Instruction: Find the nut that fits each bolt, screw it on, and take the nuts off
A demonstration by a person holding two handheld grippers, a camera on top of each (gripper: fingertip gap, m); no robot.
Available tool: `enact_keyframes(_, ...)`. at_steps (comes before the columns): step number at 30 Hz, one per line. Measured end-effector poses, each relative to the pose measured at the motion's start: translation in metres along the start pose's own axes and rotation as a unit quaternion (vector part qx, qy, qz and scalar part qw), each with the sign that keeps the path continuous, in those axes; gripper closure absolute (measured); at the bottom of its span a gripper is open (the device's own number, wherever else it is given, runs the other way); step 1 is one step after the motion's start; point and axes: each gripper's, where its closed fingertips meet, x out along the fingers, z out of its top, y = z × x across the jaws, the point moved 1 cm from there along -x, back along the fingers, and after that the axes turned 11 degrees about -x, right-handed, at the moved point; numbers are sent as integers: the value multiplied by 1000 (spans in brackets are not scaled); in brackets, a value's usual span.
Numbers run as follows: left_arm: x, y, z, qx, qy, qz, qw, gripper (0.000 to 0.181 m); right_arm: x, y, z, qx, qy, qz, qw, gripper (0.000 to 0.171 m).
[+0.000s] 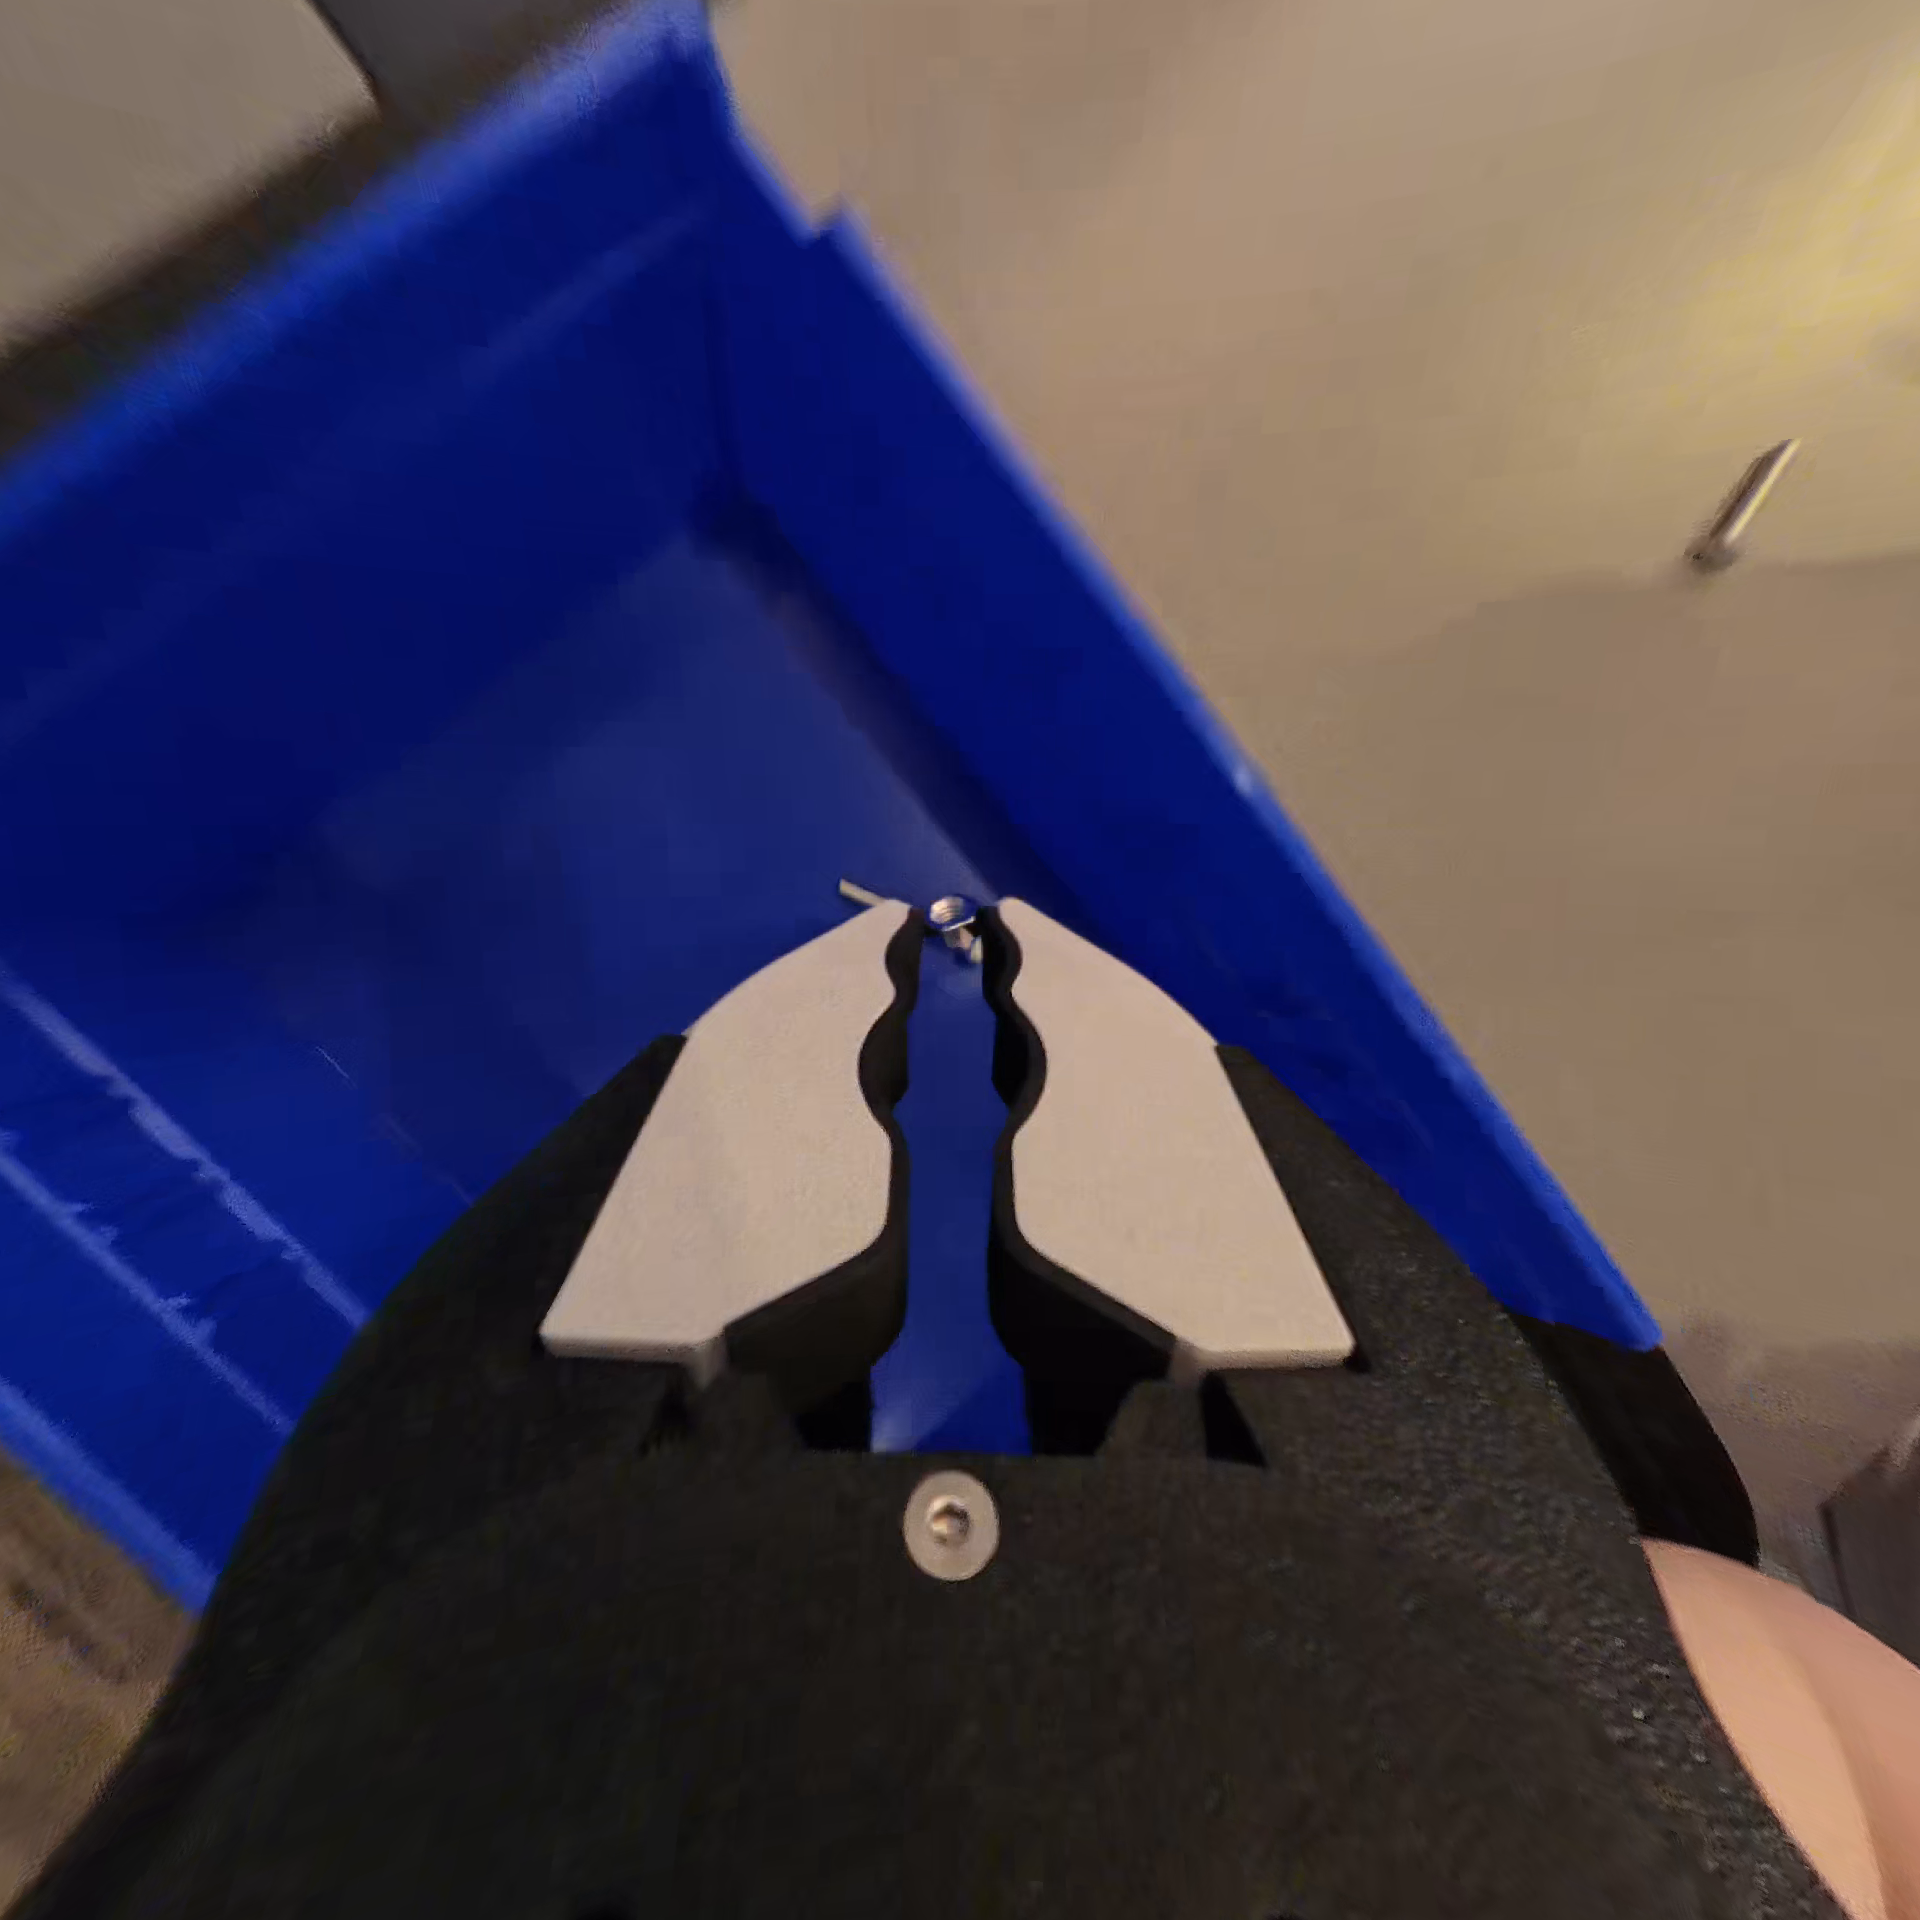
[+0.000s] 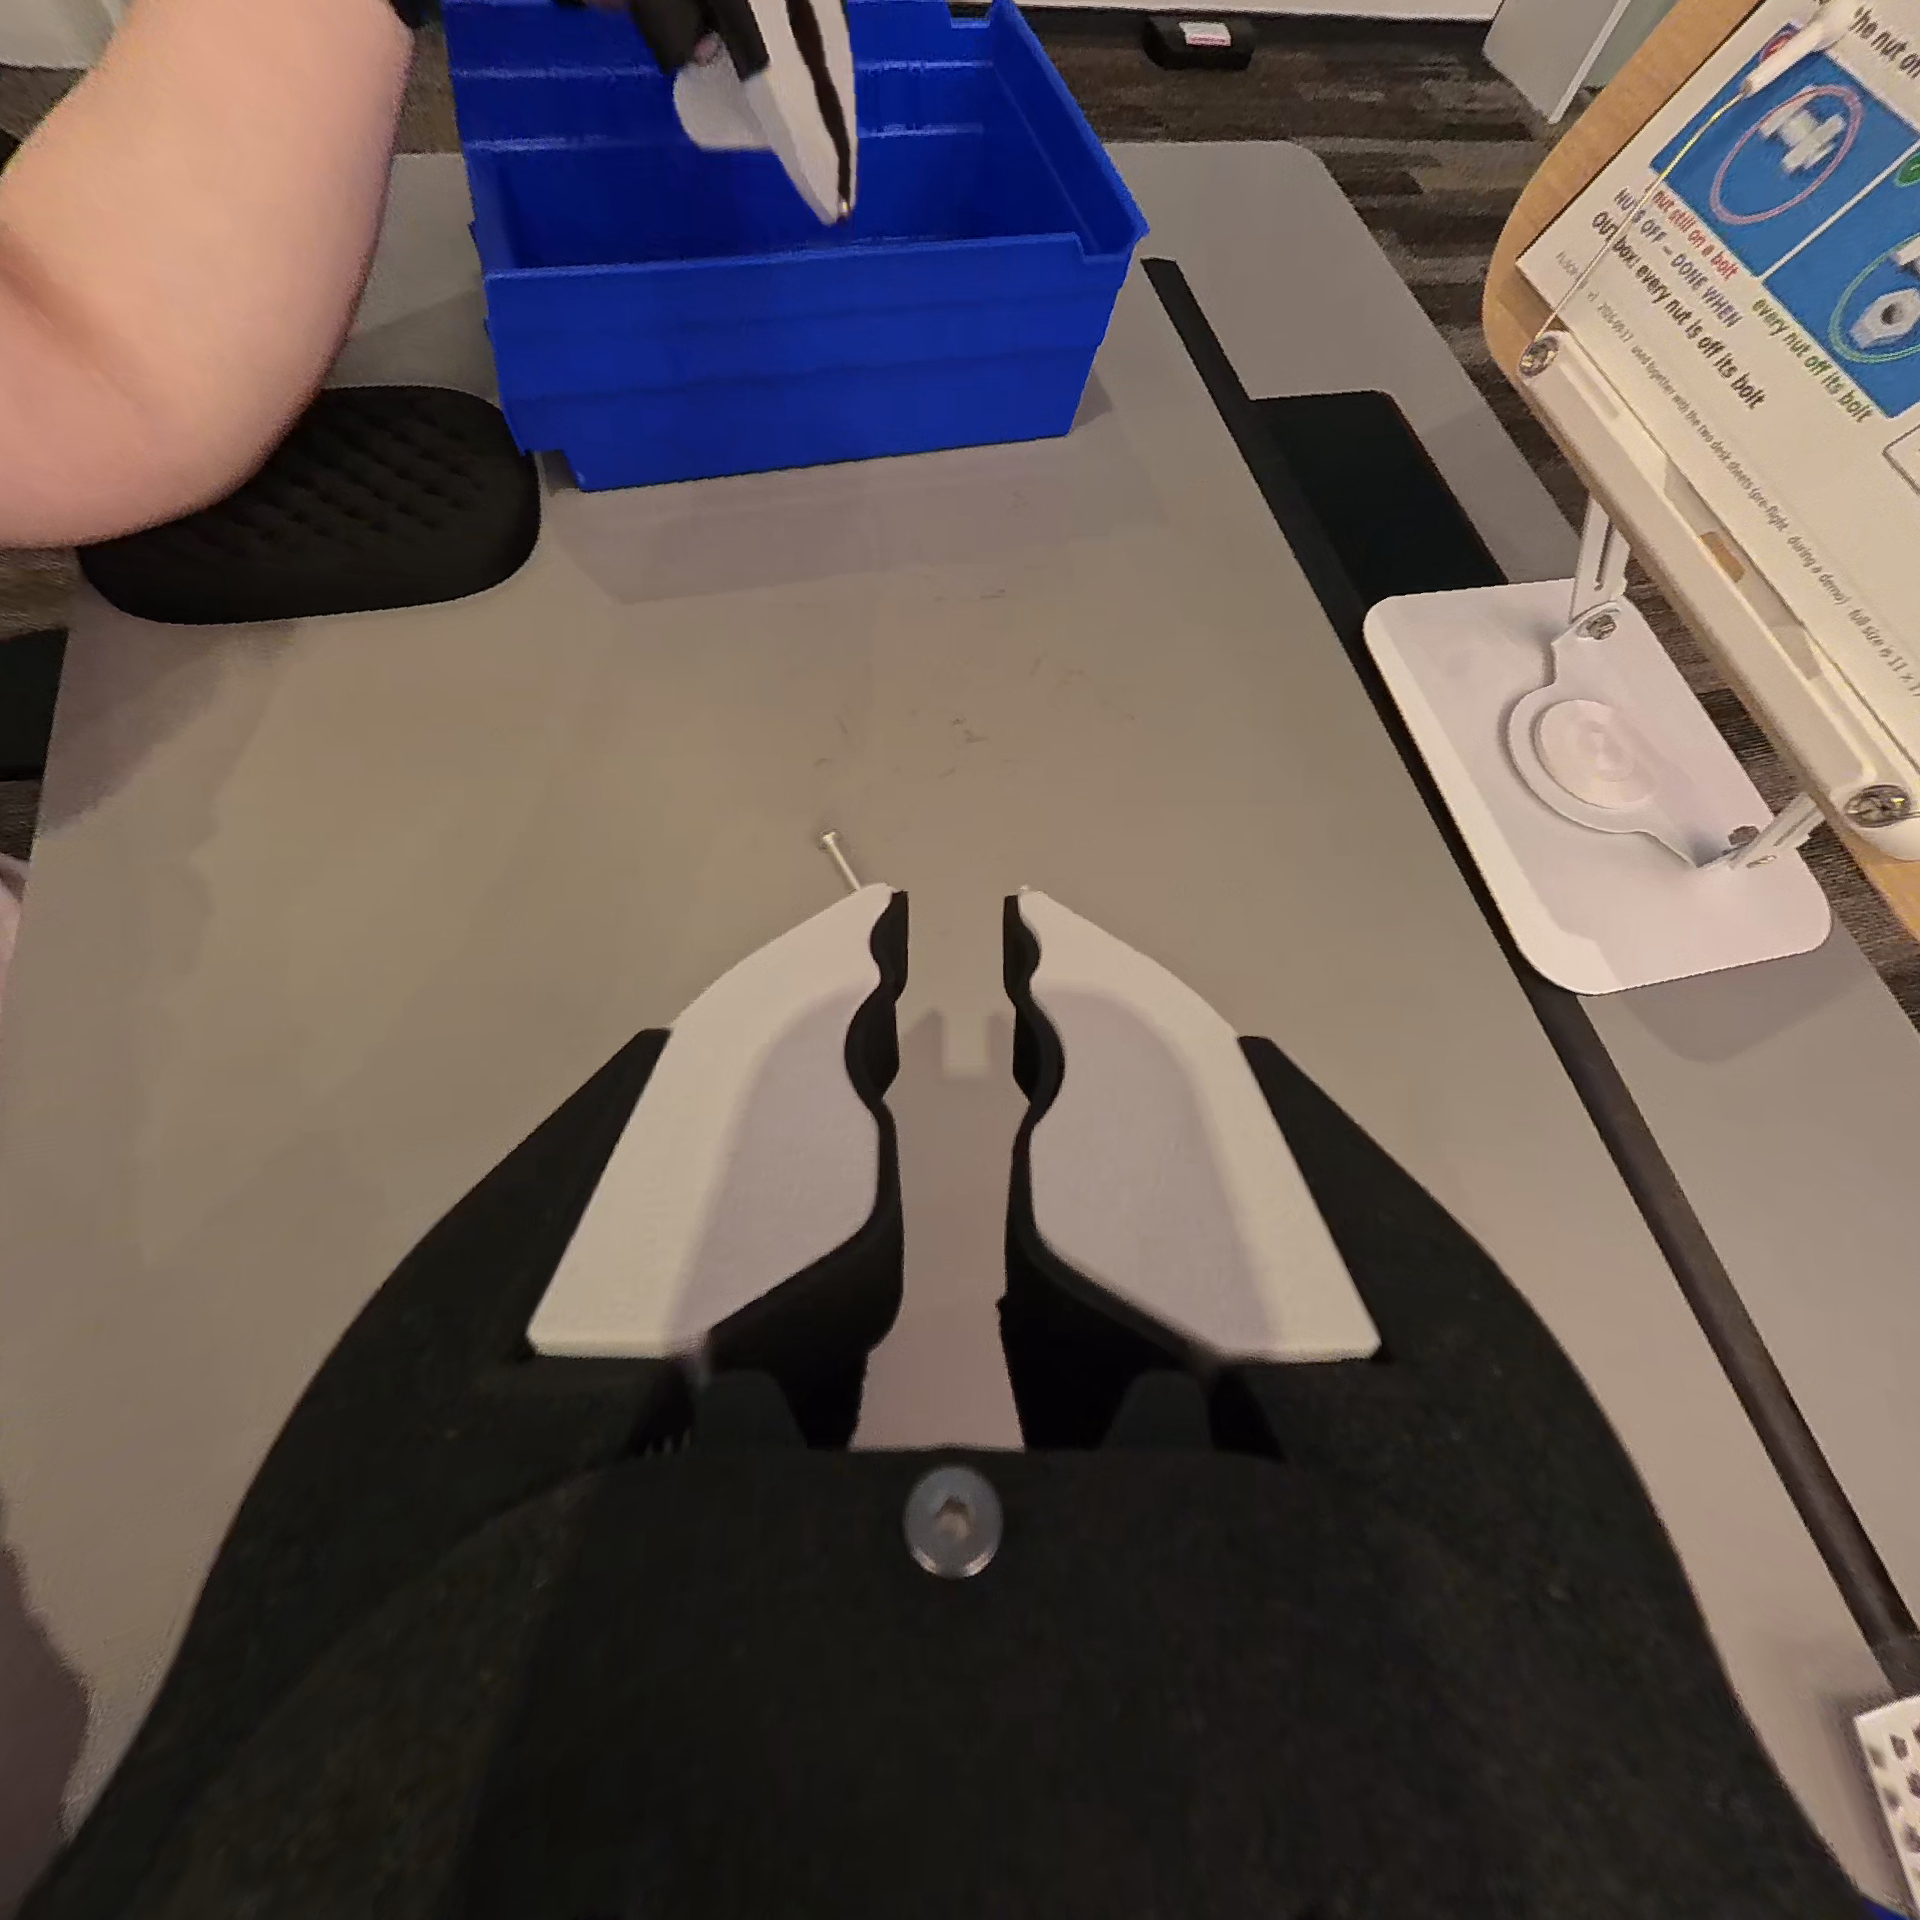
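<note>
The left gripper (image 1: pixel 951 920) is inside the blue bin (image 1: pixel 436 582), its tips pinching a small silver nut (image 1: pixel 948 912); a thin metal piece (image 1: pixel 857 891) shows just left of the tips, too blurred to identify. In the right wrist view the same gripper (image 2: pixel 840 203) hangs tip-down over the bin (image 2: pixel 790 312), which sits at the far left of the grey surface (image 2: pixel 520 779). The right gripper (image 2: pixel 956 896) hovers over the near middle of the surface, its tips spread with a clear gap and nothing between them. A slim bolt (image 2: pixel 840 860) lies on the surface just beyond its left tip. A white stand (image 2: pixel 1590 790) holding an instruction sheet (image 2: pixel 1766 239) stands on the right.
</note>
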Motion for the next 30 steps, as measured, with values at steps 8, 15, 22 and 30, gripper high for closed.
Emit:
enact_keyframes(8,-53,-98,45,129,-132,-91,979,171,13,6,26,-124,-65,-48,989,154)
enact_keyframes(15,-51,-230,56,266,-152,-347,886,171,28,32,59,-269,-136,-138,943,159)
enact_keyframes(22,-30,-289,56,249,-115,-462,843,171,26,53,75,-322,-165,-167,917,159)
enact_keyframes(30,10,-310,56,324,-144,-388,851,171,34,56,59,-222,-158,-40,961,159)
